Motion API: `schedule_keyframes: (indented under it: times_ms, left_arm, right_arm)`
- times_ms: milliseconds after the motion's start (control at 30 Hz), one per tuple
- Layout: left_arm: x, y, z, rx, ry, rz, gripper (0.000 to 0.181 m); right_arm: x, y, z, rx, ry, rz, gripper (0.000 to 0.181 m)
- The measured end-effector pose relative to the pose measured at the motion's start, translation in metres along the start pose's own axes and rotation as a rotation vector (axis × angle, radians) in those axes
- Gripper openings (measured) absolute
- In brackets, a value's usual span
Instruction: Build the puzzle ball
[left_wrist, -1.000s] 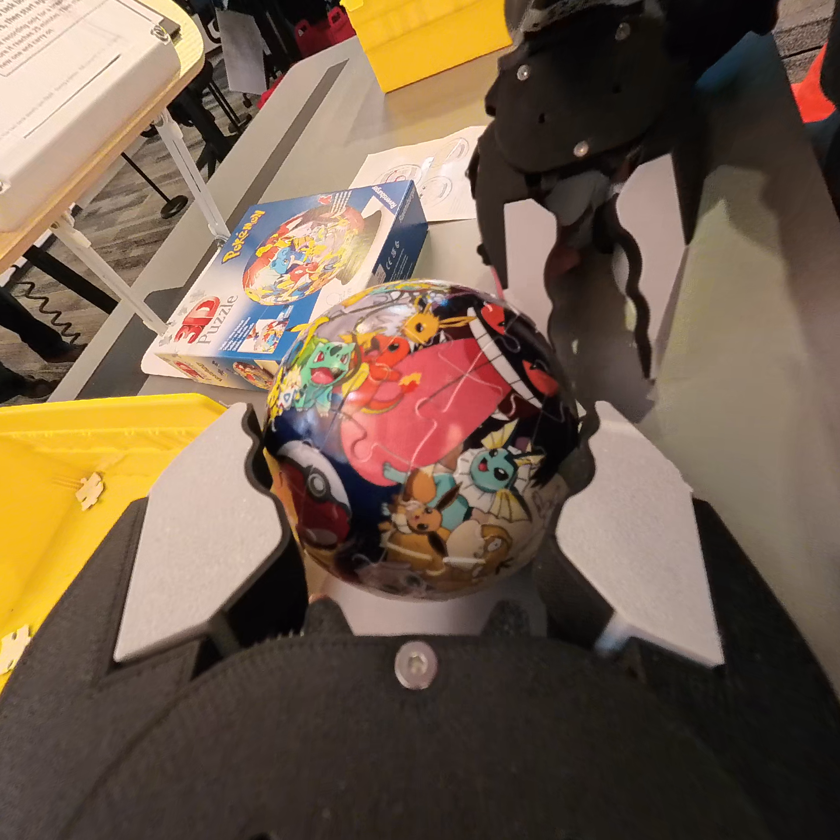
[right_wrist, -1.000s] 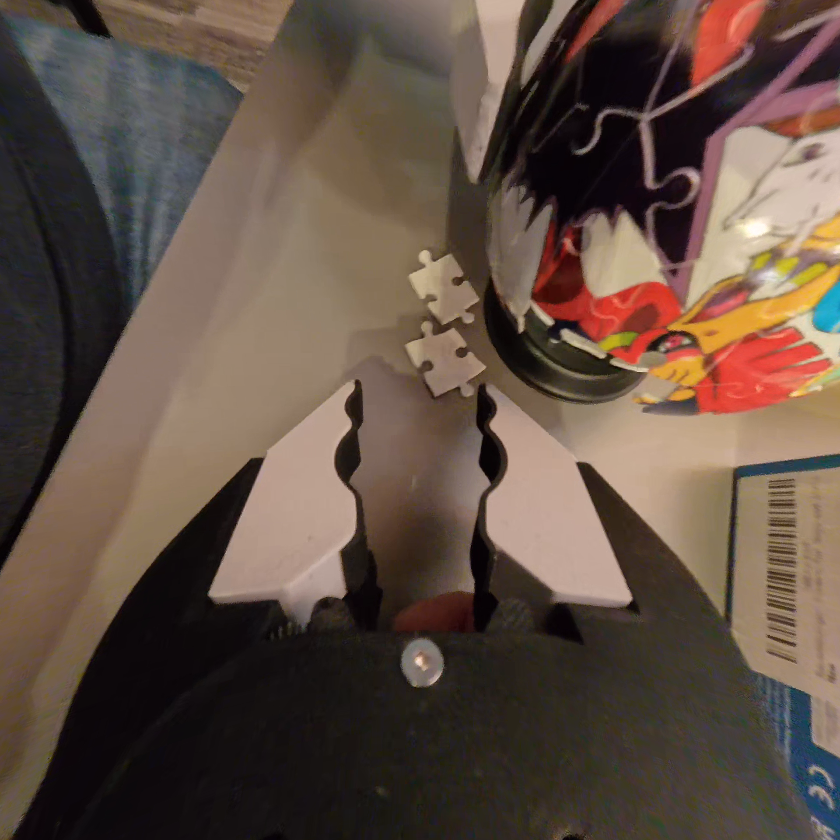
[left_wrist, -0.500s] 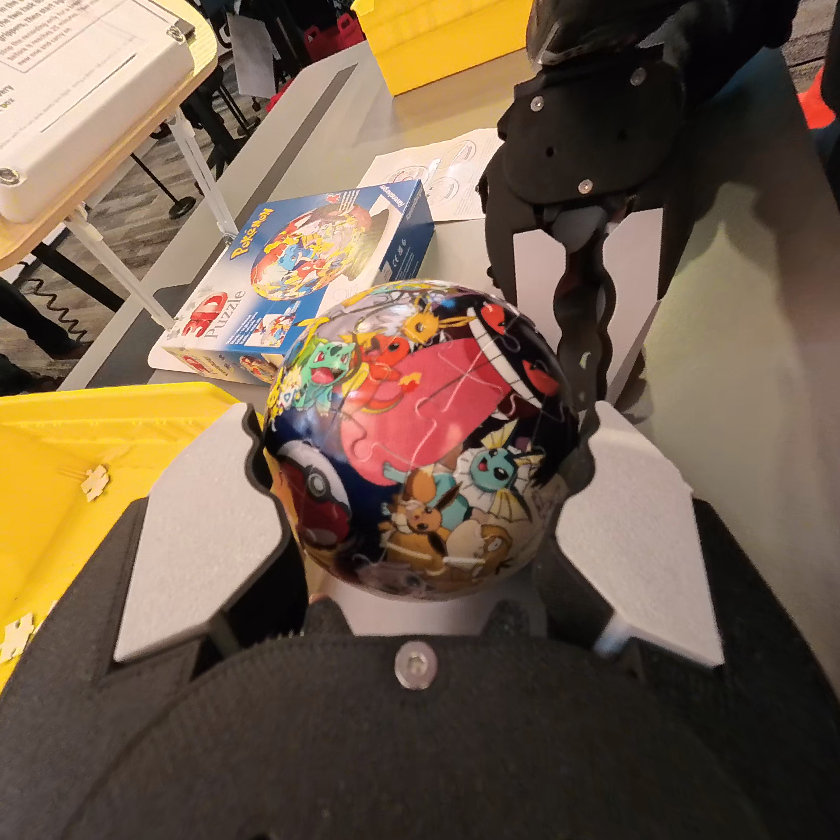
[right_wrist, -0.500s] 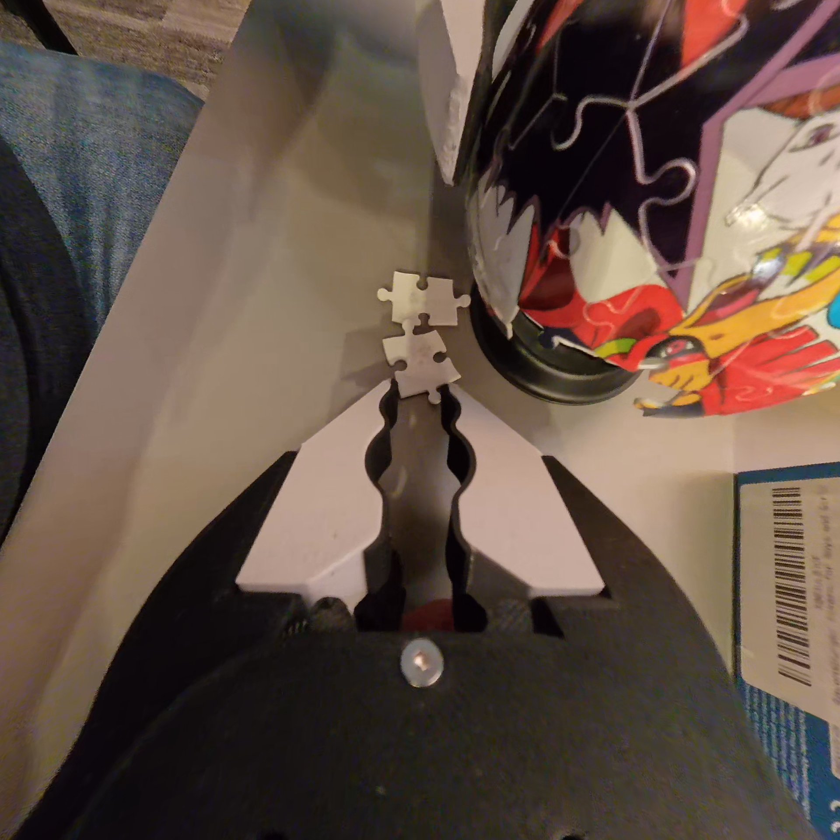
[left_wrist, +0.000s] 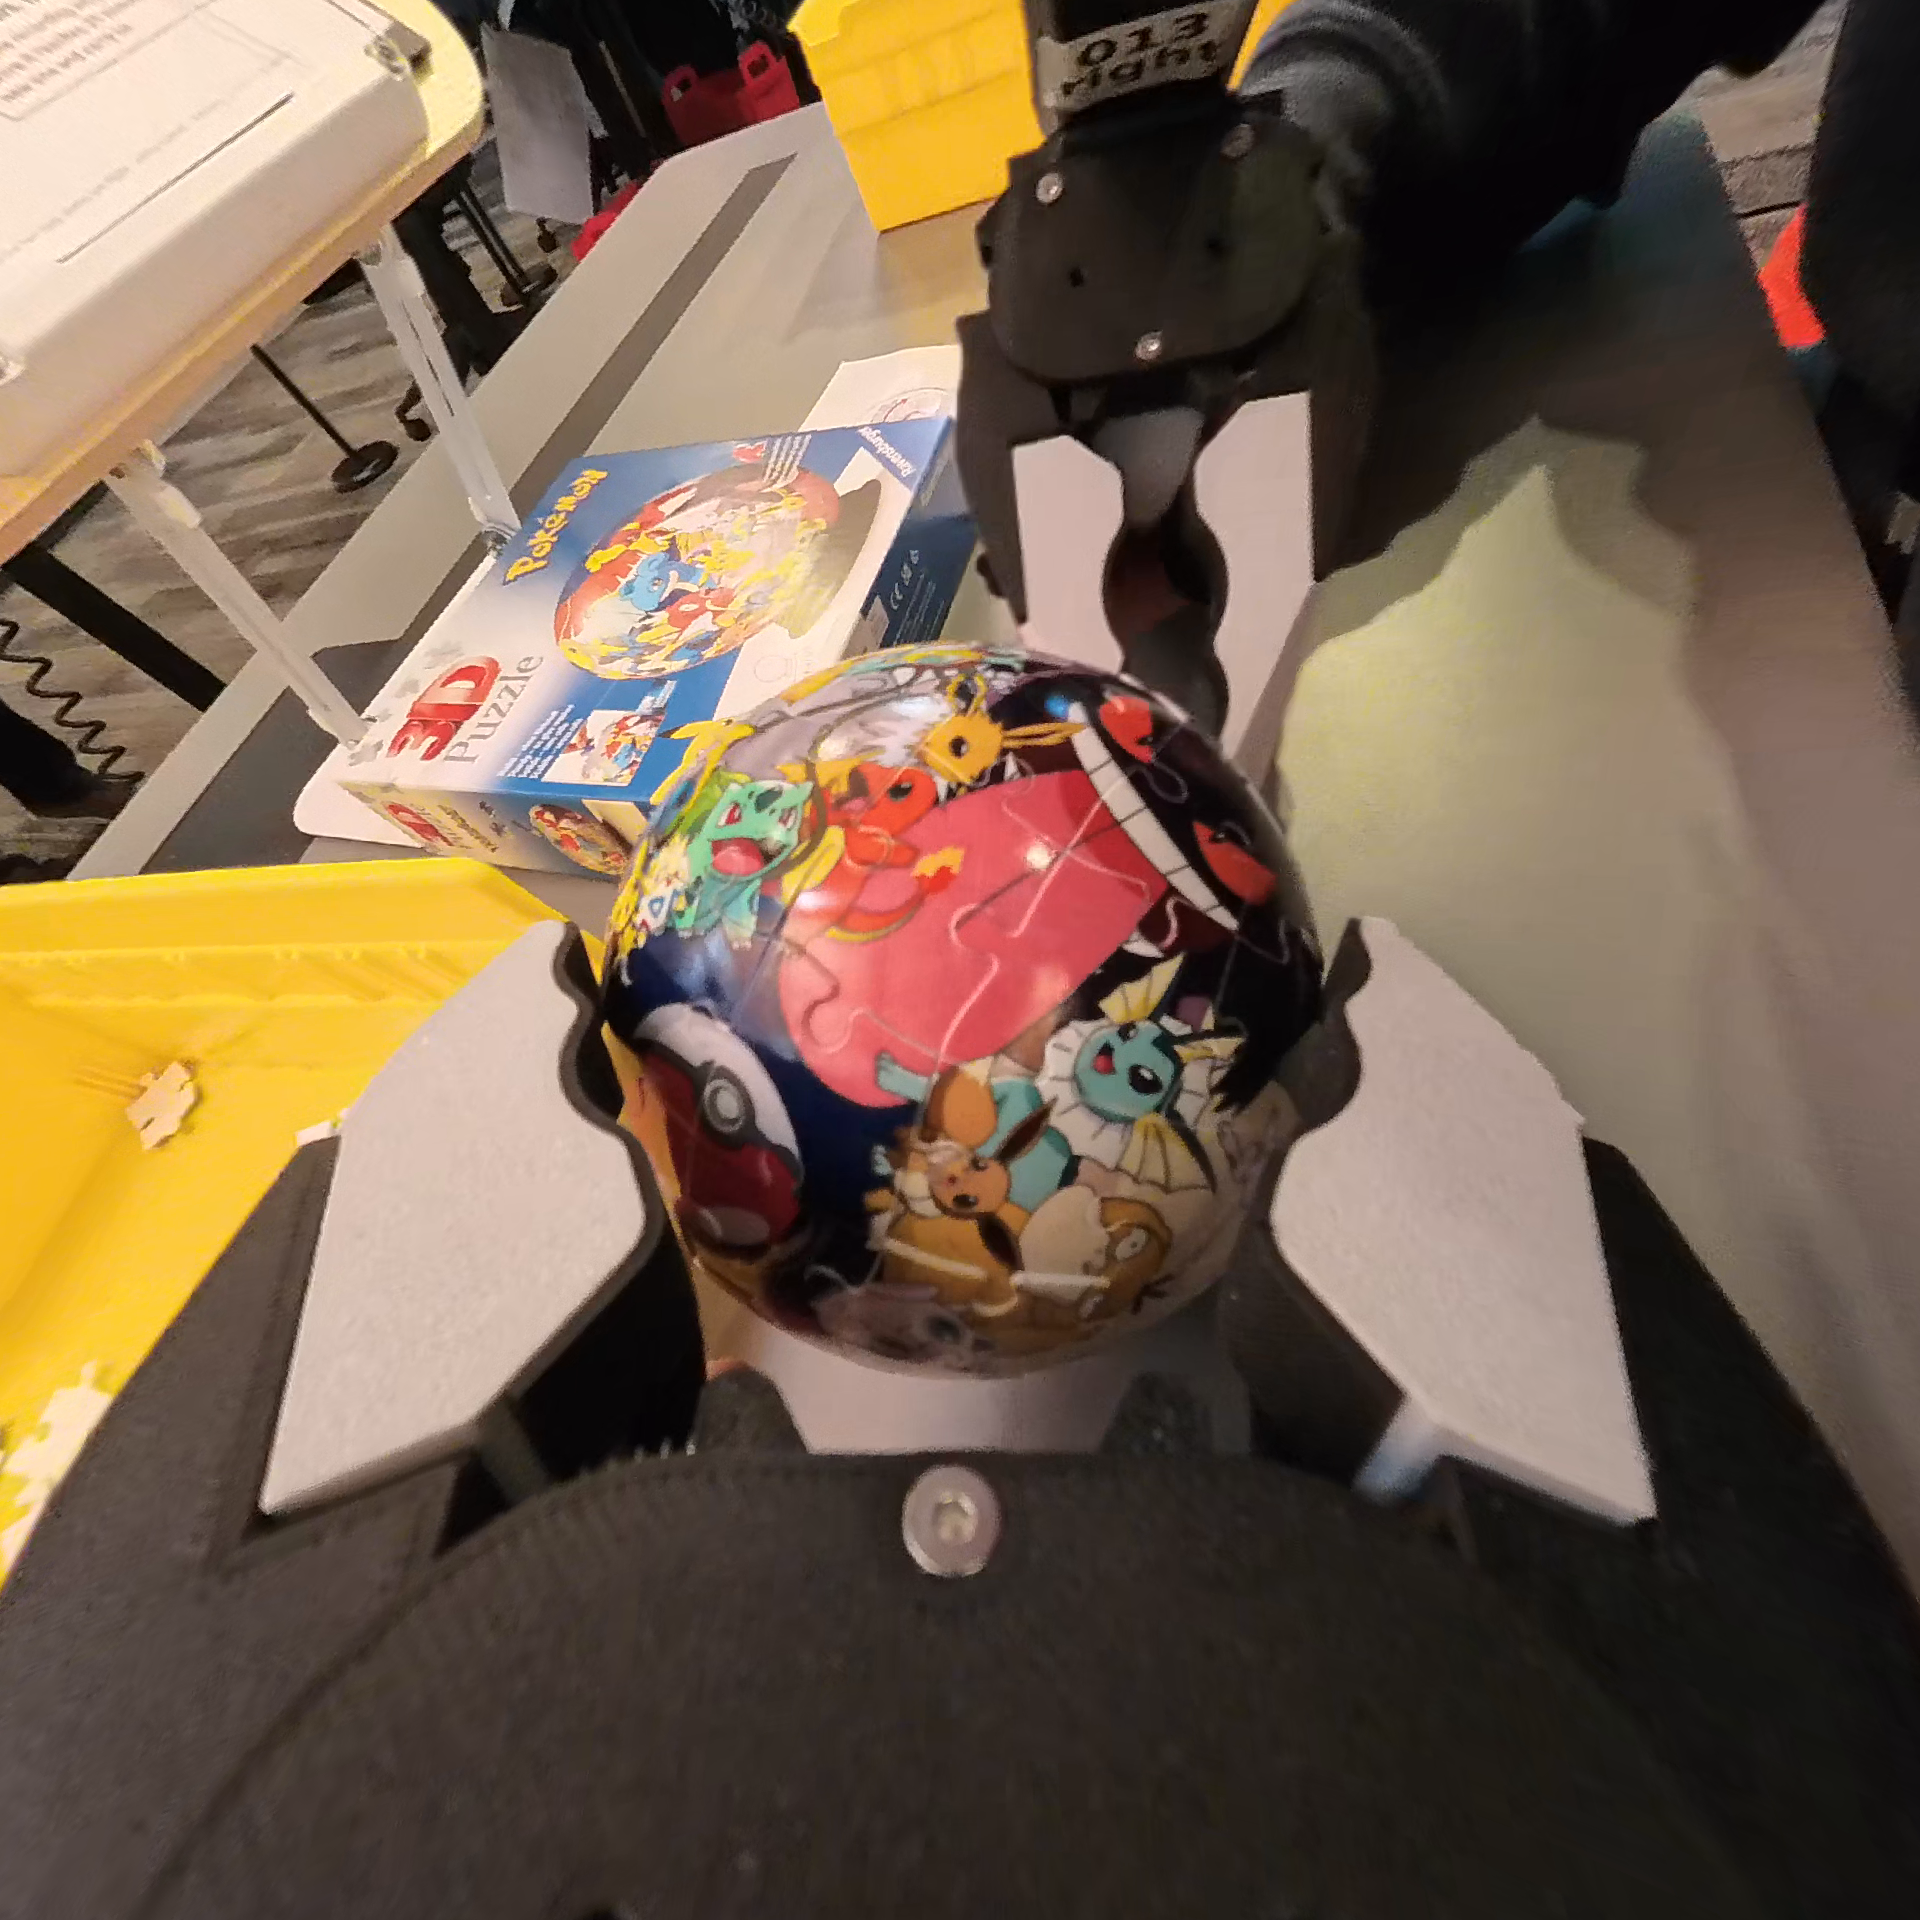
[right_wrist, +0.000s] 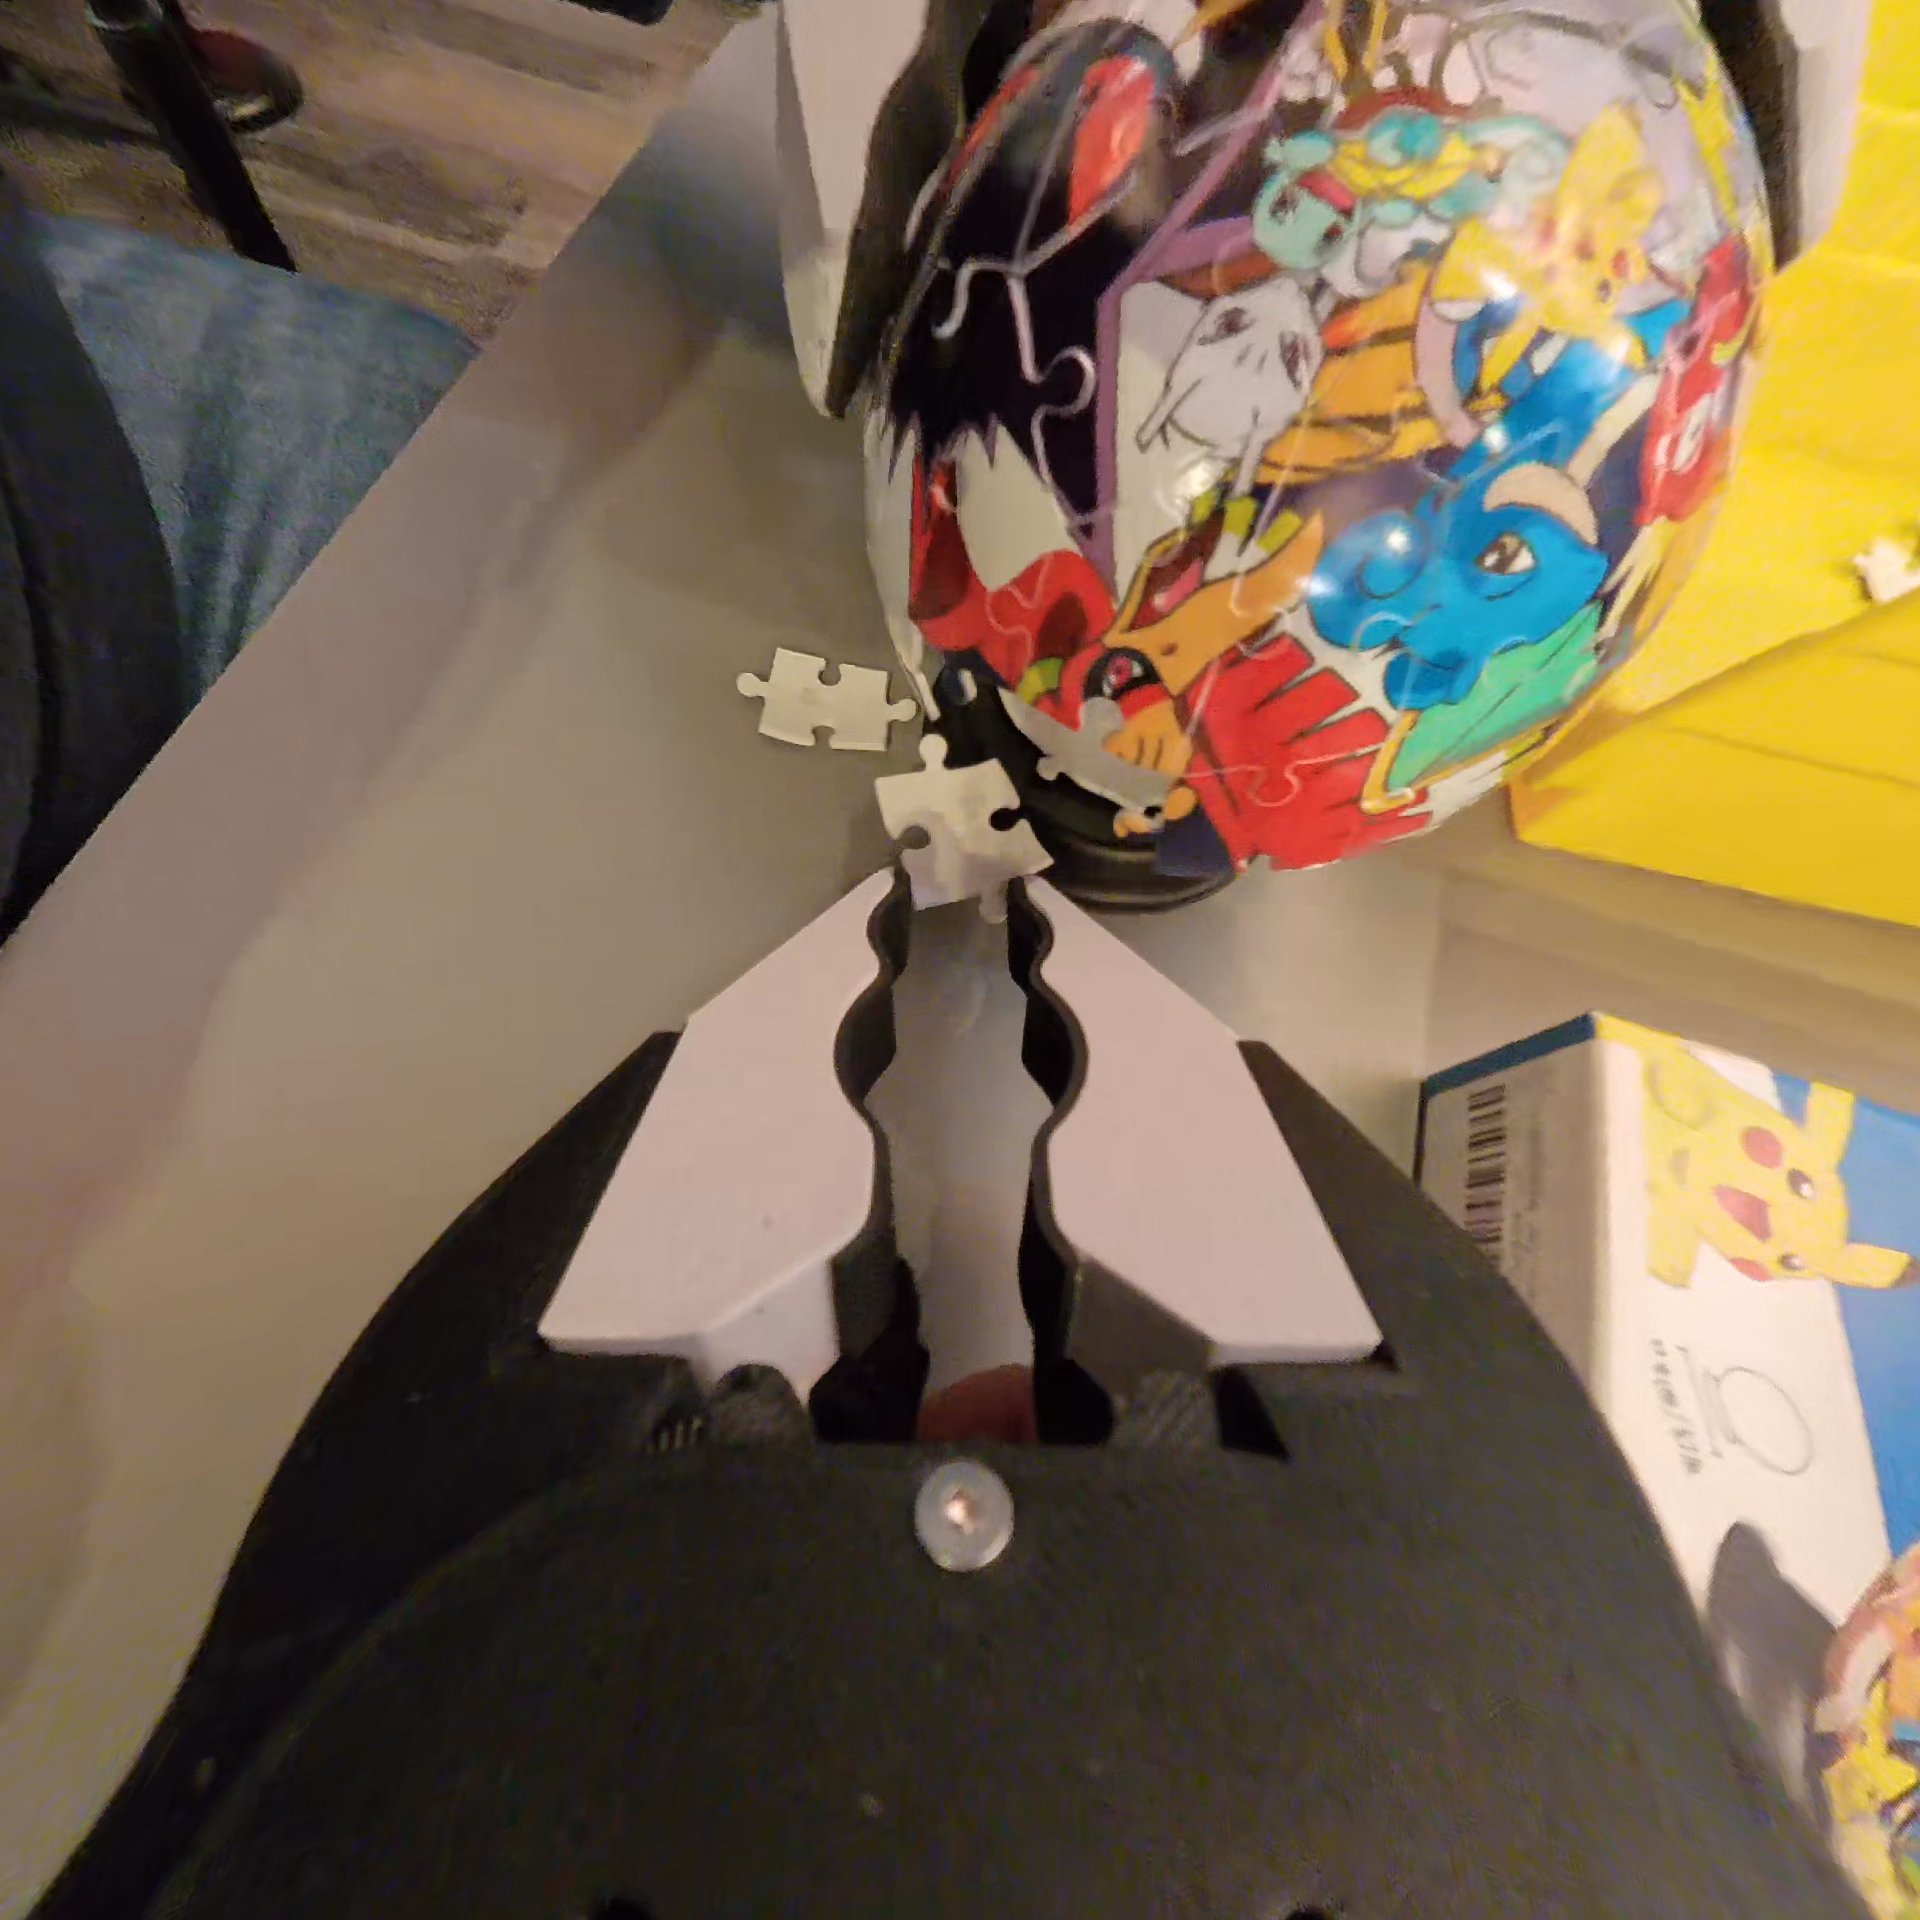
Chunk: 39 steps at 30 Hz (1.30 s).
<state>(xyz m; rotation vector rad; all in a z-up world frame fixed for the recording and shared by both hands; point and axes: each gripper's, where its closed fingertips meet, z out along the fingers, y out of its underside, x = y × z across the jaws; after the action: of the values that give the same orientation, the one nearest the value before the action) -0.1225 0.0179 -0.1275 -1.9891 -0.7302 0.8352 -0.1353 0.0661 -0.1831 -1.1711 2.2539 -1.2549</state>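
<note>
The colourful puzzle ball (left_wrist: 956, 997) sits between the fingers of my left gripper (left_wrist: 961, 935), which is shut on it. In the right wrist view the ball (right_wrist: 1320, 436) rests against a black ring stand (right_wrist: 1122, 873) on the grey table (right_wrist: 468, 831). My right gripper (right_wrist: 958, 894) is shut on a white puzzle piece (right_wrist: 961, 826) at its fingertips, right beside the ball's lower edge. A second white piece (right_wrist: 826, 707) lies flat on the table just beyond. In the left wrist view the right gripper (left_wrist: 1169, 665) points down behind the ball.
A blue puzzle box (left_wrist: 665, 644) lies behind the ball and also shows in the right wrist view (right_wrist: 1714, 1299). A yellow bin (left_wrist: 156, 987) holding a loose piece (left_wrist: 161, 1101) stands left of the ball. A paper sheet (left_wrist: 894, 395) lies behind the box. A person's leg (right_wrist: 208, 436) is beyond the table edge. The grippers' ends are close to 9 cm from one another.
My right gripper closed on the nearer white piece and drew it off the table toward the ball's lower edge. The ball stays in my left gripper, and more of its far side now shows.
</note>
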Motion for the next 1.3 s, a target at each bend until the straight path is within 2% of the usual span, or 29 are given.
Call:
schedule_keyframes:
  times_ms: [267,900,1300]
  left_arm:
    - [-0.003,-0.002,0.001,0.036,0.034,-0.046,0.128]
    - [-0.002,-0.003,0.002,0.034,0.06,-0.042,0.128]
    - [-0.001,0.0,0.0,0.012,0.072,-0.002,0.128]
  right_arm:
    - [0.001,-0.004,0.005,0.067,-0.114,-0.047,0.016]
    - [-0.002,0.001,0.022,-0.004,-0.092,-0.11,0.016]
    - [-0.006,-0.006,0.019,0.037,-0.135,-0.058,0.016]
